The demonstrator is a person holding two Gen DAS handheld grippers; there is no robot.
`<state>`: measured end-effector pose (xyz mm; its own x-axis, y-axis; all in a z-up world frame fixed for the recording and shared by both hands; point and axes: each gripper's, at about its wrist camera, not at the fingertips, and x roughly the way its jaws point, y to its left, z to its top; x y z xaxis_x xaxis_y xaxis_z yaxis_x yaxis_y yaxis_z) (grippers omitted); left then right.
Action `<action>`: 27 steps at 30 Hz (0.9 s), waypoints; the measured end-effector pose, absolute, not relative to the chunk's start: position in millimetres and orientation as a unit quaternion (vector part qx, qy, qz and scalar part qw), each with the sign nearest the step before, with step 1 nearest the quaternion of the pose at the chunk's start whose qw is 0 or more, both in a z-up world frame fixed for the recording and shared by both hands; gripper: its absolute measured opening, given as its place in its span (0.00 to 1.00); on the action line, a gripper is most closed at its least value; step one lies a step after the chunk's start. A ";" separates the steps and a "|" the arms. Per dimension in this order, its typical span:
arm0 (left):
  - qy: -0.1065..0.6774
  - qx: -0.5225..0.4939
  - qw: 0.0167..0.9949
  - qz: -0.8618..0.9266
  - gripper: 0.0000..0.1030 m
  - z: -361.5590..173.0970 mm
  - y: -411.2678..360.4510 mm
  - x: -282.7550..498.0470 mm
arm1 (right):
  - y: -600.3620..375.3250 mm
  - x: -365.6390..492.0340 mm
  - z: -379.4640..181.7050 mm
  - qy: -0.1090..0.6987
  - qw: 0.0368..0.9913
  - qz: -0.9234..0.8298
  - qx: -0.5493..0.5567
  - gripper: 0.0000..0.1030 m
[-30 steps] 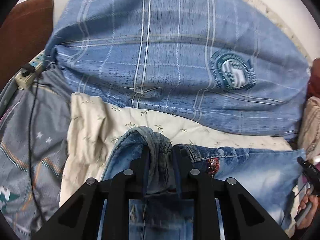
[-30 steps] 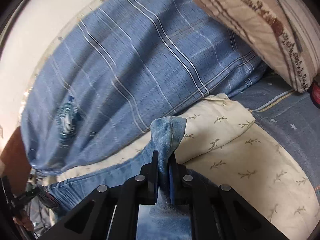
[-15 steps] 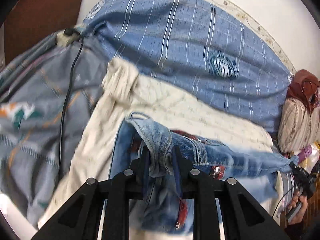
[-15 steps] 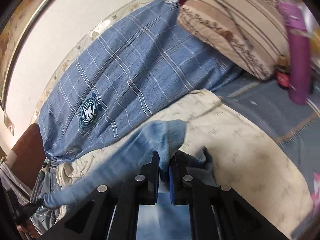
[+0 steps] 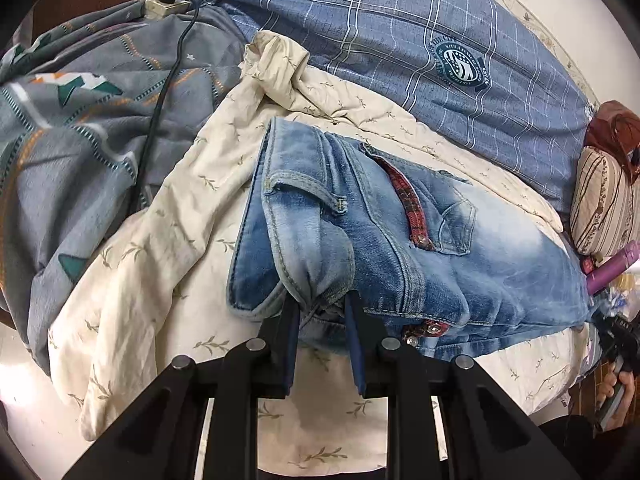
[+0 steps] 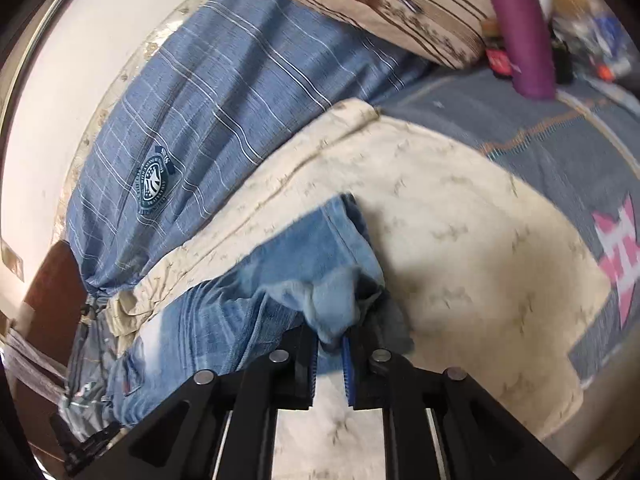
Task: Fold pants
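The blue denim pants lie folded on a cream leaf-print sheet, with the waistband and a red-lined pocket on top. My left gripper is shut on a bunched fold of the waistband at the near edge. In the right wrist view the pants stretch away to the left, and my right gripper is shut on a bunch of the pant leg fabric, low over the sheet.
A blue plaid duvet lies behind the sheet. A grey patterned blanket with a black cable and a power strip lies left. A striped pillow and purple bottle stand right.
Both grippers have come down toward me with the denim. The pants, held up and stretched before, now lie folded over on the cream sheet.
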<state>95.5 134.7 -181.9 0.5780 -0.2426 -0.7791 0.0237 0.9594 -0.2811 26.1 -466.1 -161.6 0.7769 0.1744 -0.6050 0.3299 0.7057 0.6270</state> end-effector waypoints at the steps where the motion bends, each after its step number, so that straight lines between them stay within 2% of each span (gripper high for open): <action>1: 0.456 -0.124 0.878 -0.075 0.23 -183.5 136.4 95.4 | -468.6 23.6 -164.3 0.335 0.858 -0.042 0.388 0.15; 5: 0.470 -0.127 0.870 -0.071 0.23 -192.3 142.5 89.3 | -478.1 13.1 -177.0 0.355 0.835 -0.043 0.418 0.18; 12: 0.496 -0.155 0.853 -0.049 0.21 -206.1 168.2 70.5 | -484.2 -14.6 -170.8 0.332 0.840 -0.056 0.426 0.18; 19: 0.443 -0.148 0.882 -0.062 0.21 -161.6 179.4 55.7 | -487.2 -20.8 -139.2 0.317 0.865 -0.113 0.373 0.18; 23: 0.406 -0.126 0.902 -0.082 0.21 -131.2 167.1 58.3 | -514.2 -45.9 -123.3 0.263 0.865 -0.138 0.403 0.18; 27: 0.396 -0.118 0.902 -0.122 0.21 -119.1 134.0 70.2 | -524.6 -44.6 -112.1 0.246 0.864 -0.126 0.422 0.24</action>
<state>70.2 134.0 -119.1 0.6564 -0.3137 -0.6861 0.1265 0.9423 -0.3098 -44.6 -524.6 -112.1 0.8475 -0.0107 -0.5306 0.4249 0.6127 0.6664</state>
